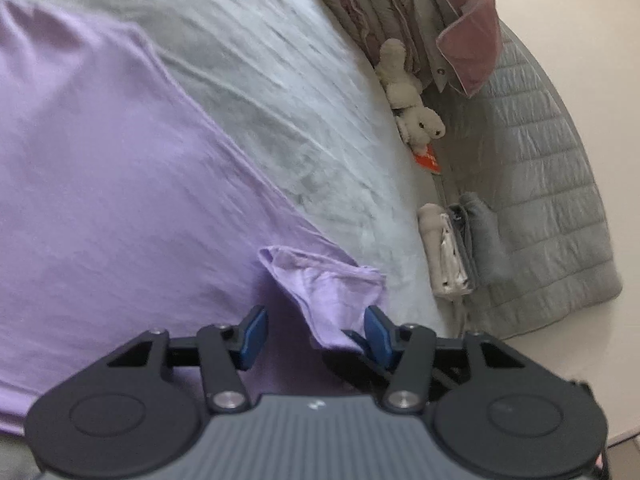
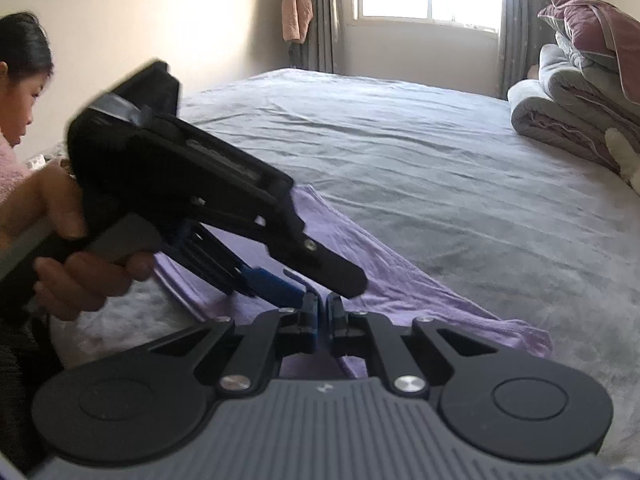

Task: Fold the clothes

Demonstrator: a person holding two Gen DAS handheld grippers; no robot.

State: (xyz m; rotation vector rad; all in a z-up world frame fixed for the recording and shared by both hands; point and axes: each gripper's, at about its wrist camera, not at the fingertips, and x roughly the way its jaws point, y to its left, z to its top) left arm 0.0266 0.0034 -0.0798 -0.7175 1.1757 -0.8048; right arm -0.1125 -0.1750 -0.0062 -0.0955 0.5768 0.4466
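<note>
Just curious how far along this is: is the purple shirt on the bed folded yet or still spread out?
Mostly spread: the purple shirt lies flat on the bed, only one corner flipped up.

Left gripper (image 1: 316, 336): jaws part open, blue pads (image 1: 254, 334) well apart, pointing downward. In the right wrist view its black body slants down from upper left; the person's left hand (image 2: 76, 264) wraps the handle, fingers curled around it. Right gripper (image 2: 323, 312): jaws closed together, pads nearly touching, tilted downward.
</note>
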